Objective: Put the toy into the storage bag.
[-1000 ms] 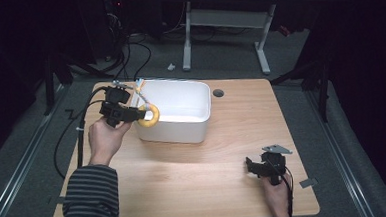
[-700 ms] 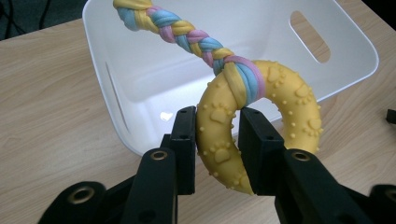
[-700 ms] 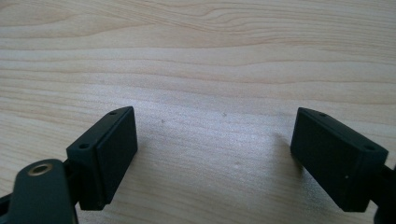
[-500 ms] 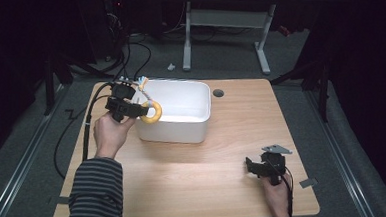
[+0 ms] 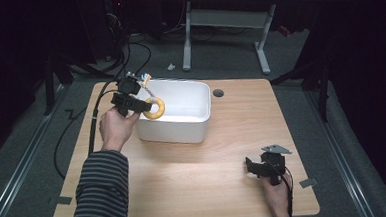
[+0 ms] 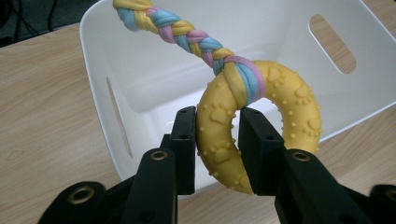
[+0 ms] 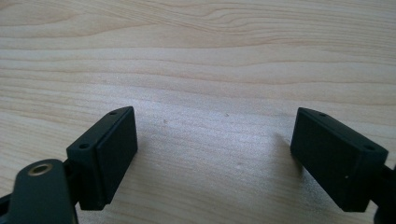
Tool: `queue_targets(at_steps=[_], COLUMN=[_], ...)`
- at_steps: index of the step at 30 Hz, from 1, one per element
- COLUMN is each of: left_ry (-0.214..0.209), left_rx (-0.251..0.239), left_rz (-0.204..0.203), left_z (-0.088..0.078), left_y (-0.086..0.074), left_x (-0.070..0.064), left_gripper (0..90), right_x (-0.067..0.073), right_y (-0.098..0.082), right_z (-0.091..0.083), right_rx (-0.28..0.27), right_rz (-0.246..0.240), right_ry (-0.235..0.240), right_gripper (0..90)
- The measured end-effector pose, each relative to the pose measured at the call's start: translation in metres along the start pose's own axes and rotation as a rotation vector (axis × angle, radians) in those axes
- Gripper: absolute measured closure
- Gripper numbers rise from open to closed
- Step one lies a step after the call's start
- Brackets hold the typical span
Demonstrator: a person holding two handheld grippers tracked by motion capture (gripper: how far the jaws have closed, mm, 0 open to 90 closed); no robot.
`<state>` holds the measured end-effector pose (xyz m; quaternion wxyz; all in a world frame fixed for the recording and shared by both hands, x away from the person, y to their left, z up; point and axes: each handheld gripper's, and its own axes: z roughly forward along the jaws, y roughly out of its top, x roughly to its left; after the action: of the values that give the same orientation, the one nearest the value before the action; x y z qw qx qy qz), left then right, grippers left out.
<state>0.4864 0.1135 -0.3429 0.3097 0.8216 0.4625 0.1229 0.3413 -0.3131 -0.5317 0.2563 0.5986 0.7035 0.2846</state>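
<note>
My left gripper (image 6: 217,140) is shut on a yellow rubber ring toy (image 6: 261,121) with paw prints. A braided pastel rope (image 6: 187,35) is knotted to the ring and runs up and away. In the high view the ring toy (image 5: 155,109) hangs over the left rim of a white plastic bin (image 5: 182,131), with the left gripper (image 5: 142,105) gripping it. The bin (image 6: 154,70) looks empty in the left gripper view. My right gripper (image 5: 249,166) rests low at the table's front right, open, its jaws wide apart over bare wood (image 7: 215,144).
The wooden table (image 5: 231,116) has a round cable hole (image 5: 218,93) at the back, right of the bin. The left gripper's cable (image 5: 93,129) trails over the table's left edge. Dark floor and a desk frame (image 5: 226,24) lie beyond.
The left hand has carried the ring toy a little farther back and up along the bin's left rim. The right gripper has stayed put.
</note>
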Motion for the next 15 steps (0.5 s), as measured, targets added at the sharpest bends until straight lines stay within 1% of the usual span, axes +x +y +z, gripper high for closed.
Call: queue_targets(at_steps=[1,4,6,8,11,12,15], left_ry=[0.002,0.021,0.016,0.023,0.032,0.033,0.016], left_rx=[0.0,0.006,0.006,0.021,0.025,0.026,0.034], left_rz=[-0.007,0.008,0.003,0.018,0.024,0.024,0.013], left_z=[0.001,0.004,0.006,0.01,0.014,0.014,0.018], left_y=[0.0,0.002,0.003,0.003,0.003,0.003,0.004], left_x=[0.0,0.0,-0.001,-0.002,-0.003,-0.003,-0.002], left_gripper=[68.2,68.2,68.2,68.2,68.2,68.2,68.2], right_x=[0.0,0.0,0.0,0.0,0.0,0.001,0.001], right_y=[0.0,0.0,0.0,0.0,0.0,0.0,0.001], right_z=[0.0,0.0,0.0,0.0,0.0,0.0,0.0], right_rx=[0.0,0.0,0.0,0.0,0.0,0.002,0.003], right_rz=[0.001,0.001,0.001,0.002,0.002,0.003,0.001], right_ry=[0.0,0.0,-0.001,-0.001,-0.001,-0.003,-0.002], right_gripper=[14.6,14.7,14.6,14.6,14.6,14.6,14.6])
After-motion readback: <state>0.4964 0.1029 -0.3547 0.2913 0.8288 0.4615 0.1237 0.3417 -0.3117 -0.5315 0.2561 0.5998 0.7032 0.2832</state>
